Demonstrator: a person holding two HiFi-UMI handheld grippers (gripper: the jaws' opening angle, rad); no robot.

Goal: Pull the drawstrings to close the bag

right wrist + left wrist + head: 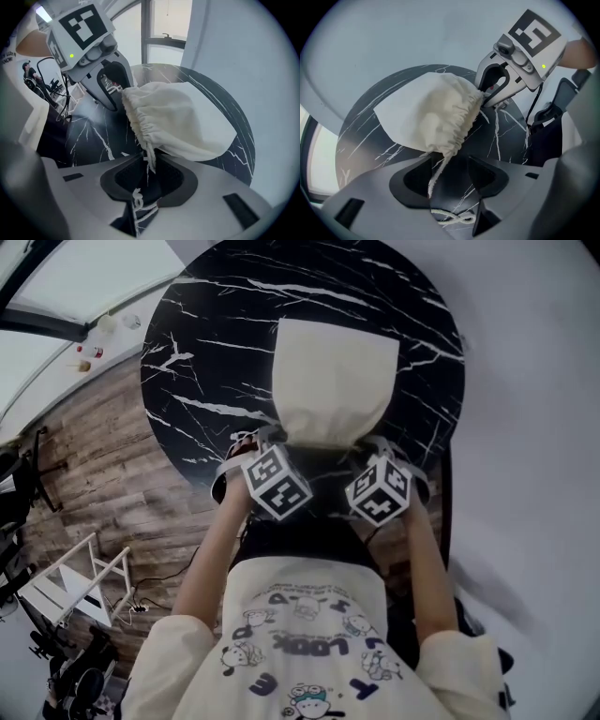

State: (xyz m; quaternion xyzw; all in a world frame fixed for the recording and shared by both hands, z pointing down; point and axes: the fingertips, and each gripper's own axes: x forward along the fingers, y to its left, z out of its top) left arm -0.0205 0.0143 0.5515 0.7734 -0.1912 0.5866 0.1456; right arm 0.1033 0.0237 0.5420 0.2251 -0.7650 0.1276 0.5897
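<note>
Head view: the cream cloth bag (333, 381) is lying flat on the round black marble table (206, 352), with its gathered mouth facing the person and its closed end pointing away. The mouth is sitting close to the table's near edge.

The left gripper (255, 442) is pointing steeply down at the left corner of the mouth, and the right gripper (380, 448) is doing the same at the right corner. Both are just beside the fabric.

In the left gripper view, the left drawstring (436, 176) is running from the puckered mouth of the bag (426, 117) down between the jaws of the left gripper (450, 187). These jaws are standing wide apart and are not pressing on the string. Its knotted end (452, 218) is lying on the table below them.

In the right gripper view, the right drawstring (150, 159) is hanging from the bag (183, 117) into the right gripper (147, 180). These jaws are standing at a narrow gap with the string inside it, not visibly clamped.

Beyond the table, a wood floor (84, 474) is showing at the left.
</note>
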